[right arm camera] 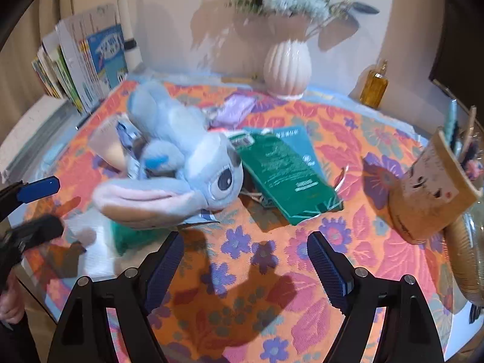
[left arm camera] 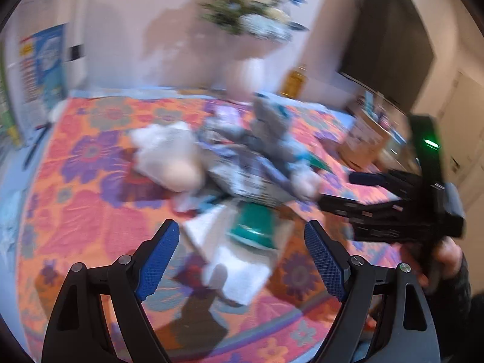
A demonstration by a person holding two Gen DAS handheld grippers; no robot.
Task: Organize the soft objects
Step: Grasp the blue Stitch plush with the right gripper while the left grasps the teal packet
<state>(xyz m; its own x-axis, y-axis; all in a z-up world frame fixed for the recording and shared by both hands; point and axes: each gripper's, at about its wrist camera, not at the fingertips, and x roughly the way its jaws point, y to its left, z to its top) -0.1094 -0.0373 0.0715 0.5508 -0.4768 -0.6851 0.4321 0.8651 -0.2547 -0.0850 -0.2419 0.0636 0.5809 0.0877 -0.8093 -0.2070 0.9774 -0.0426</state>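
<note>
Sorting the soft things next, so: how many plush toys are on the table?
1 clear: the grey plush toy lying left of the green packet. The left view's blurred white bundle may be another.

Grey-blue plush toy (right arm camera: 178,157), green packet (right arm camera: 287,166), orange, pink and purple floral tablecloth (right arm camera: 348,139).

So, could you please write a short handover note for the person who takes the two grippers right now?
Left gripper: open, empty, above the white cloth.
Right gripper: open, empty, over bare tablecloth.
Things: grey plush toy lies on the pile in the middle of the table; green packet beside it; white soft bundle behind the pile.
Done: nothing looks sorted yet.
Left: pick up and arrange every soft item.
</note>
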